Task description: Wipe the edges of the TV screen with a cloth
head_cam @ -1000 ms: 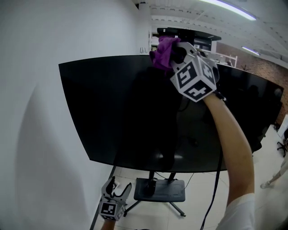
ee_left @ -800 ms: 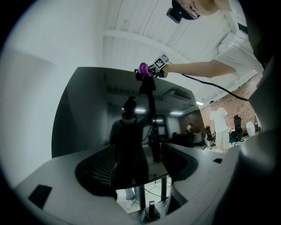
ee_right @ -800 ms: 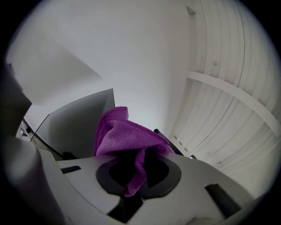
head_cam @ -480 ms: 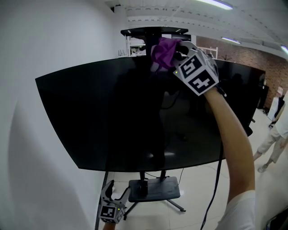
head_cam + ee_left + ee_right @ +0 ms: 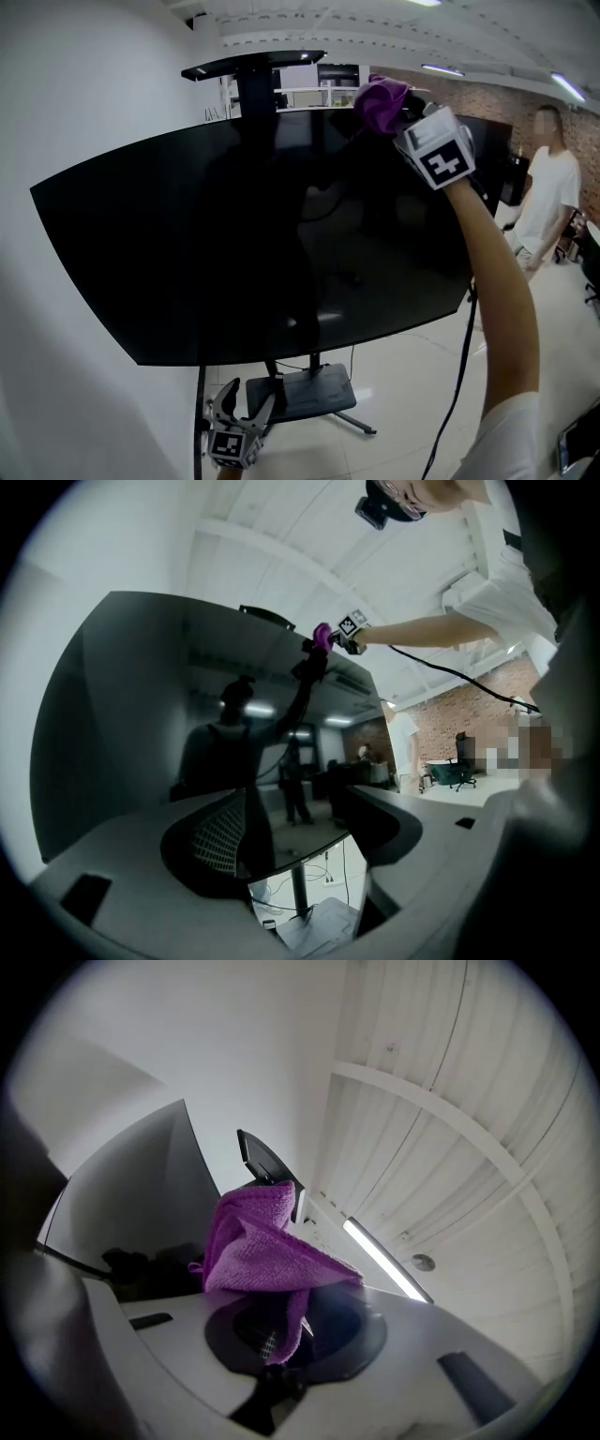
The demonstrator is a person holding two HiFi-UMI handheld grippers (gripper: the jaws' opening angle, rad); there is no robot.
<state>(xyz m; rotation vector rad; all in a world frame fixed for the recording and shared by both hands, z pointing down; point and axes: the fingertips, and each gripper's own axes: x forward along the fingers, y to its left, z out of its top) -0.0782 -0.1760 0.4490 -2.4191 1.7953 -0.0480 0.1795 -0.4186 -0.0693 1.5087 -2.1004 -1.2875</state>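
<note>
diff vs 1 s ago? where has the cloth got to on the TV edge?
The right gripper, shut on the purple cloth, slid rightward along the top edge of the TV, from near the middle toward the right corner. A person in white has come into view. Unchanged: the grip on the cloth; the left gripper low, open and empty below the screen.

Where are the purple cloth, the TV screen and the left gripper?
purple cloth (image 5: 380, 103): head view, middle of the bunched fabric.
TV screen (image 5: 234, 244): head view, bare dark glass.
left gripper (image 5: 248, 397): head view, midway between its open fingertips.
</note>
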